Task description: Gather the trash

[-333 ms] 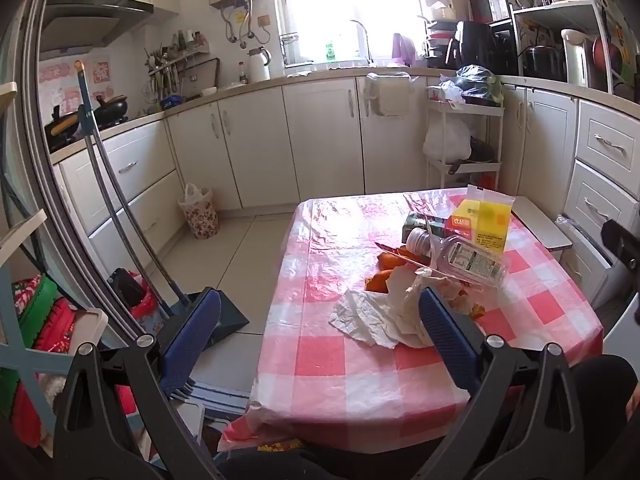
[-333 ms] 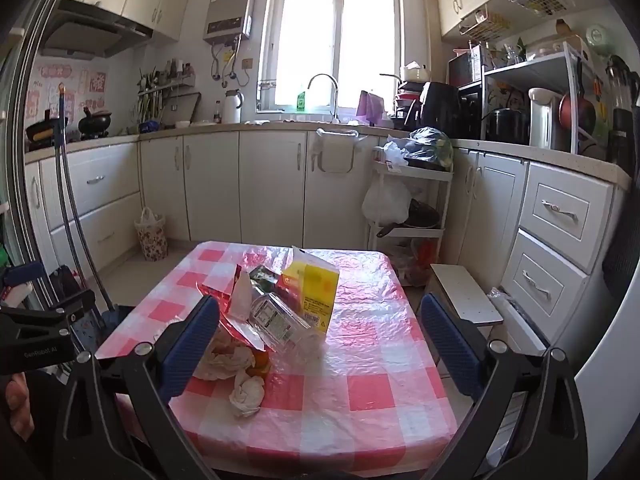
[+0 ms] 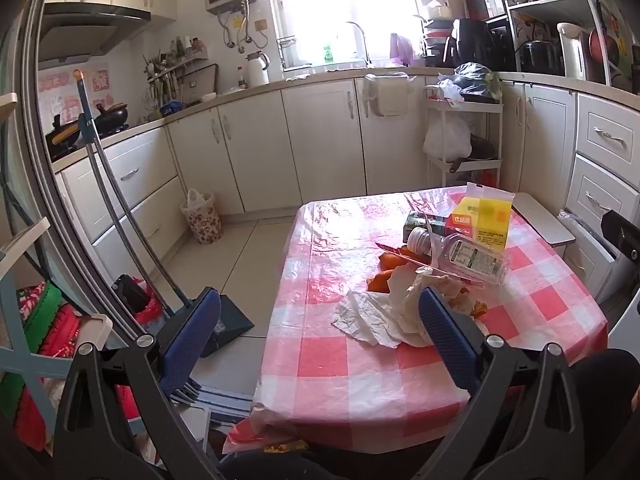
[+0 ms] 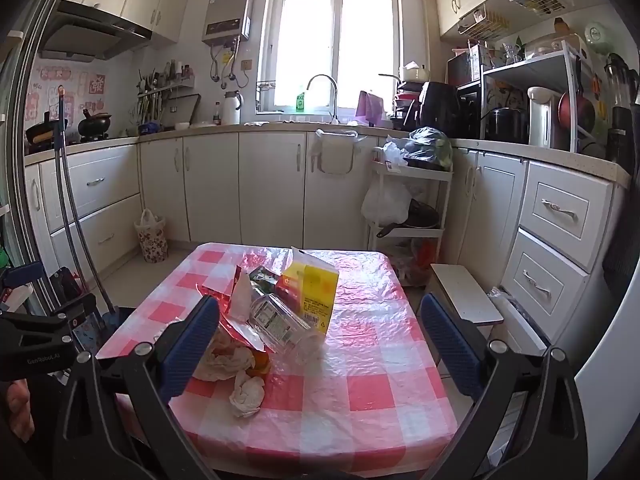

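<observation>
- Left gripper point(image 3: 320, 332): jaws wide, nothing between them. It sits over the near left edge of the checked table point(image 3: 360, 384), aimed down at a slant.
- Right gripper point(image 4: 320, 340): jaws wide too, empty, hovering short of the table's near edge.
- Trash is 1 heap: crumpled white paper point(image 3: 380, 316) just ahead of the left gripper's right finger, orange peel point(image 3: 382, 280) behind it, clear plastic bottle point(image 4: 280, 320) lying on its side, yellow carton point(image 4: 318, 292) upright past the bottle.
- A loose tissue wad point(image 4: 248, 394) lies apart, nearest the right gripper, just ahead of its left finger.
- My call: step in hand is approach and 1st pick. Take soft paper first; it compresses, so the grip tolerates error.
- Come down over the wad, both pads straddling it, then close.
- Risk: snagging the plastic tablecloth point(image 4: 360, 400) with the pads.
- Lined floral bin point(image 3: 202, 220) stands on the floor far left of the left gripper, a likely drop point.
</observation>
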### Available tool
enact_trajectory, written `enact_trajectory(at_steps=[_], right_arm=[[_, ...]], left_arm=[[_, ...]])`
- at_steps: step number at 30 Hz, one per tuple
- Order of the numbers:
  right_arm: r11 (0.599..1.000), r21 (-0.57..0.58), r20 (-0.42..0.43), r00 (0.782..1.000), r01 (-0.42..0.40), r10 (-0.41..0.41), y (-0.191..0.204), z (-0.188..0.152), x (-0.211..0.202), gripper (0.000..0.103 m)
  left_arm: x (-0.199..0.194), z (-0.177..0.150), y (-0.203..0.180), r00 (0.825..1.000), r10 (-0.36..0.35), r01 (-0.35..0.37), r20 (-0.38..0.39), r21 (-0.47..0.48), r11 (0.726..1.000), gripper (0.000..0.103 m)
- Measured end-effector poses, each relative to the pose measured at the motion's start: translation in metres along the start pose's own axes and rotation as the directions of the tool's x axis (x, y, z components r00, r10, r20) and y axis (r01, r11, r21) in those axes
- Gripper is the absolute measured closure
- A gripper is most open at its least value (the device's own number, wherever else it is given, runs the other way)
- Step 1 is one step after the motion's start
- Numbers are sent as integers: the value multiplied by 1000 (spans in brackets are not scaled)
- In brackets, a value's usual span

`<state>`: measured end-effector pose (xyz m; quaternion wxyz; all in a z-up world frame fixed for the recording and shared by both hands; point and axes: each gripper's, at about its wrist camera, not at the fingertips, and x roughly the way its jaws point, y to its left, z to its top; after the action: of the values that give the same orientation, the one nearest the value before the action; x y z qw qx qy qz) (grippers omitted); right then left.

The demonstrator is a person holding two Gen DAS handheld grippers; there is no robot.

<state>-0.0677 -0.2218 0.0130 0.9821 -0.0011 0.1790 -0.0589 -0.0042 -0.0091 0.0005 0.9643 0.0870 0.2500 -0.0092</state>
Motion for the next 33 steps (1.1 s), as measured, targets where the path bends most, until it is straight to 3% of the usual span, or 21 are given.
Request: enact_trajectory(at_steps=[33], right_arm=[[1000, 3, -12, 1000, -3, 3, -2, -2, 3, 6]], left_arm=[[-2, -1, 0, 1000, -13, 13, 0, 11, 1000, 7]])
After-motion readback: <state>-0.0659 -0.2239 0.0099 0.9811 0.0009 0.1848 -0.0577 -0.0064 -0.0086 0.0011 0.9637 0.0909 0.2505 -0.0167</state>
